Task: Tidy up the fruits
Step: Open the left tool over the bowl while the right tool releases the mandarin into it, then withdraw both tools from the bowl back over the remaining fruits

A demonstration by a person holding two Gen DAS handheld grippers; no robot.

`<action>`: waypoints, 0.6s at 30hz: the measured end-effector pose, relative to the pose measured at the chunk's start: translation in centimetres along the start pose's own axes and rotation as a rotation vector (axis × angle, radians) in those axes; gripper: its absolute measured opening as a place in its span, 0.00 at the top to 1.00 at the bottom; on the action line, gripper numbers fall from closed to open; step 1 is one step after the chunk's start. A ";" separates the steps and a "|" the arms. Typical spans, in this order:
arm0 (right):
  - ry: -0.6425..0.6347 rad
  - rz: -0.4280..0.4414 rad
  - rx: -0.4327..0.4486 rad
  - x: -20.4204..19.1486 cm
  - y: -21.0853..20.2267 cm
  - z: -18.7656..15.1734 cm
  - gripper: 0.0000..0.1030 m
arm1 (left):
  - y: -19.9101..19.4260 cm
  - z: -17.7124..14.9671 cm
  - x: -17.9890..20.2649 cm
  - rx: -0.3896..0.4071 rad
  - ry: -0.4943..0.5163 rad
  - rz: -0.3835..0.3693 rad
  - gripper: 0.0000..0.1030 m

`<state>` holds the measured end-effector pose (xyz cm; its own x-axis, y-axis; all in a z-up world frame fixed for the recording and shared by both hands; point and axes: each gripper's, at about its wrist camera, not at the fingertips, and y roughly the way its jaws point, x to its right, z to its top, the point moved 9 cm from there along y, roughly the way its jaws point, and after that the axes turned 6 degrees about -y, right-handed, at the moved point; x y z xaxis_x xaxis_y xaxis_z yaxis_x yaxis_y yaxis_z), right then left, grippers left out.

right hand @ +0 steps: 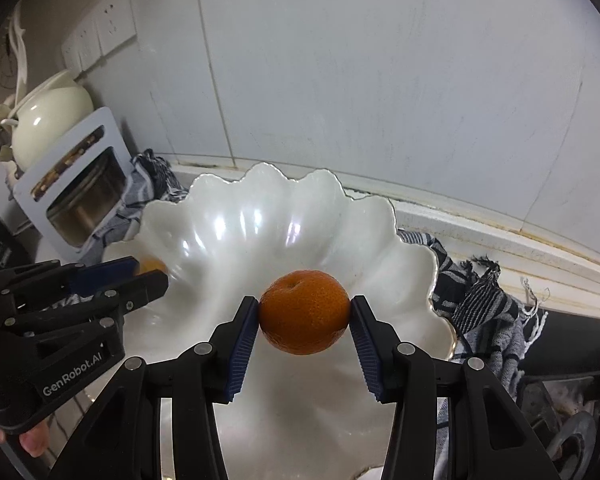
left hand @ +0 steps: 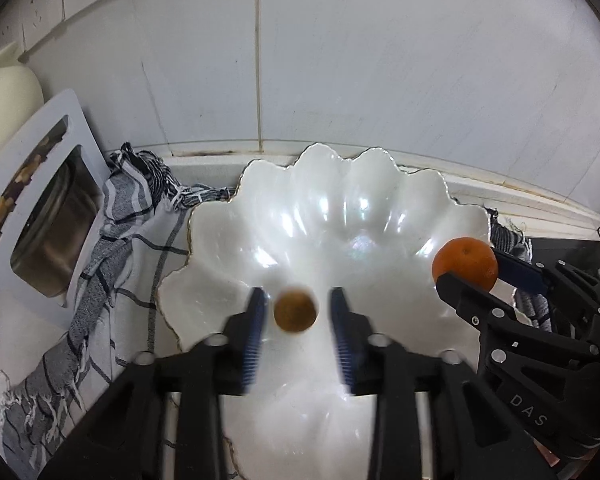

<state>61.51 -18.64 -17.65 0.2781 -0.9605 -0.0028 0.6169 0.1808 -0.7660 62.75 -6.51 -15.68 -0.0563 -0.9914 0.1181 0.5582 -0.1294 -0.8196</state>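
My right fingers clamped orange mandarin mid-frame, directly over scalloped white bowl. My left fingers parted, blurred smaller fruit loose between them, untouched, above bowl's centre. Drop lay straight below.

The left gripper is hanging over a white scalloped bowl, its blue-padded fingers standing apart with a small brownish fruit blurred between them — not touching either pad. At the right, the right gripper is clamping an orange over the bowl's rim. A checked cloth is lying under the bowl — beside it a white stand is leaning at the left.
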 end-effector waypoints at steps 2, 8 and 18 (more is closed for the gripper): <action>0.008 -0.001 -0.019 0.1 0.4 -0.2 0.49 | -0.1 0.0 -0.3 0.005 -0.009 0.009 0.52; 0.011 -0.037 0.018 0.6 -1.0 -0.2 0.43 | -1.8 0.0 -1.4 0.041 -0.024 0.027 0.43; -0.041 -0.088 0.135 -0.9 -7.7 -0.8 0.43 | -8.9 -0.7 -1.4 0.186 0.017 0.051 0.37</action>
<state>55.90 -19.37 -12.28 0.2469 -0.9649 0.0894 0.7327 0.1256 -0.6688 57.30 -3.96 -8.94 -0.0371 -0.9969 0.0689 0.7042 -0.0750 -0.7061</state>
